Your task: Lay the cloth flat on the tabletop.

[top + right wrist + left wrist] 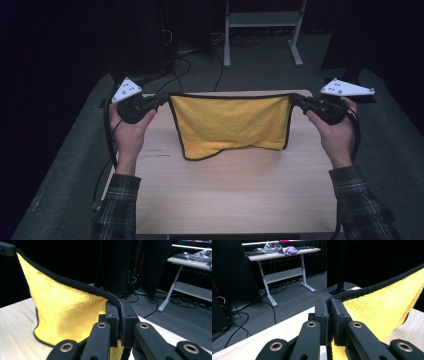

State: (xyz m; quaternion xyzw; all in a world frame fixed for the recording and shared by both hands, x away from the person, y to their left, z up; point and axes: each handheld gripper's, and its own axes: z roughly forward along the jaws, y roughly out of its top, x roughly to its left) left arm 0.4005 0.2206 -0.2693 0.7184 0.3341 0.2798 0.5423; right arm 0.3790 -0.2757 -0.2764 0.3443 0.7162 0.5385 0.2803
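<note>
Big wooden table (235, 190) below. Yellow cloth (230, 125) hanging over its far half, stretched tight. Left gripper (161, 100) pinched shut on the left top corner, right gripper (296, 99) on the right. Best to keep both level and lower slowly.

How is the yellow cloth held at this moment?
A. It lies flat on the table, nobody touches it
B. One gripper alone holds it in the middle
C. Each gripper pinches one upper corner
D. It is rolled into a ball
C: the left gripper and right gripper each clamp an upper corner of the yellow cloth, stretched between them.
</note>
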